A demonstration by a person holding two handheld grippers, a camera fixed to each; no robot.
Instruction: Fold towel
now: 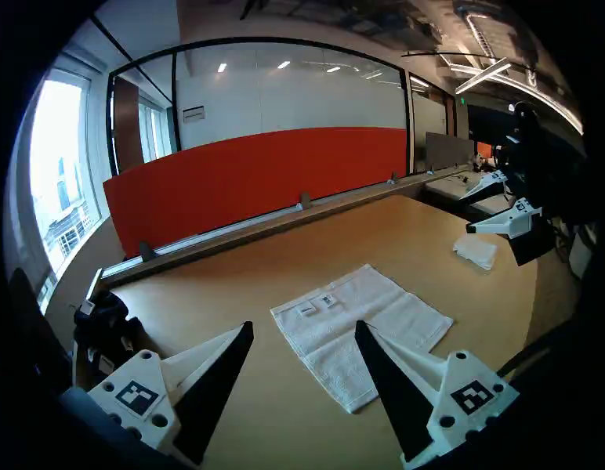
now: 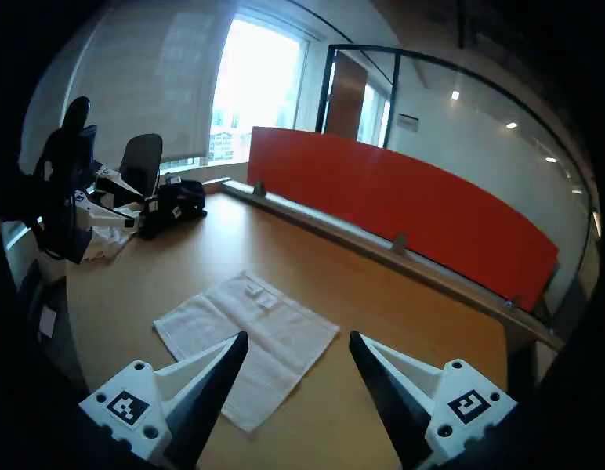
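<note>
The towel point(image 1: 342, 313) lies spread flat in a single layer on the wooden counter point(image 1: 302, 243), its small sewn labels point(image 1: 316, 304) facing up, so by my reckoning no fold has been started. It sits out in the middle of the counter, well apart from the red divider point(image 1: 263, 176) along the back edge. That leaves bare wood on every side for lifting one half and laying it over the other.

The left hand-held gripper point(image 1: 302, 325) hangs above the counter with its fingers spread wide and nothing between them, aimed at one side of the towel. The right hand-held gripper point(image 2: 297, 335) is just as wide apart and empty, looking down on the towel from another side. I take it they stand on different sides so that each can take its own corner. Both are raised off the cloth, so each would need to come down until its fingertips meet the counter to pinch so thin a layer.

A smaller white cloth point(image 1: 475, 252) lies near the counter's far edge, well apart from the towel, and looks to be set aside.
</note>
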